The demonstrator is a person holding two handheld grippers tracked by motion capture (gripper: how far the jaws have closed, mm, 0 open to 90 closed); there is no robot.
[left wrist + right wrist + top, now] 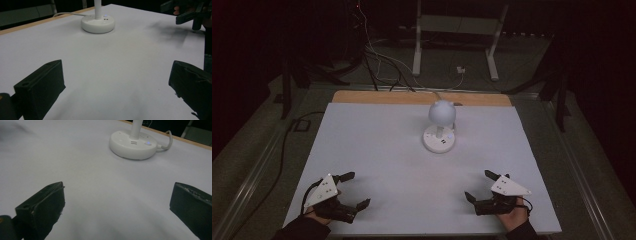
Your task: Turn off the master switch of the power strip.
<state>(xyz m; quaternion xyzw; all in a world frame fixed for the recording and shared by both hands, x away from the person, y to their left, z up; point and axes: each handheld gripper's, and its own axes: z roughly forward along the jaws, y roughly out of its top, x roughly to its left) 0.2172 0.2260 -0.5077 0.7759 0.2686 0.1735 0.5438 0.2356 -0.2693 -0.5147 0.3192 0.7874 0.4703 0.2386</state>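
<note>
A small white desk lamp (441, 127) with a round base and a globe head stands toward the back middle of the white table (377, 150). Its base (98, 23) lies ahead in the left gripper view, and the base (133, 144) with a lit blue button lies ahead in the right gripper view. My left gripper (354, 190) rests near the front left edge, open and empty. At the front right my right gripper (480, 185) also stands open with nothing between its jaws. The right gripper (186, 11) appears far off in the left gripper view.
A white cable (168, 141) runs from the lamp base off the table's back edge, where a wooden strip (422, 97) borders the table. Behind the table are a white metal stand (457, 40) and loose cables on the dark floor.
</note>
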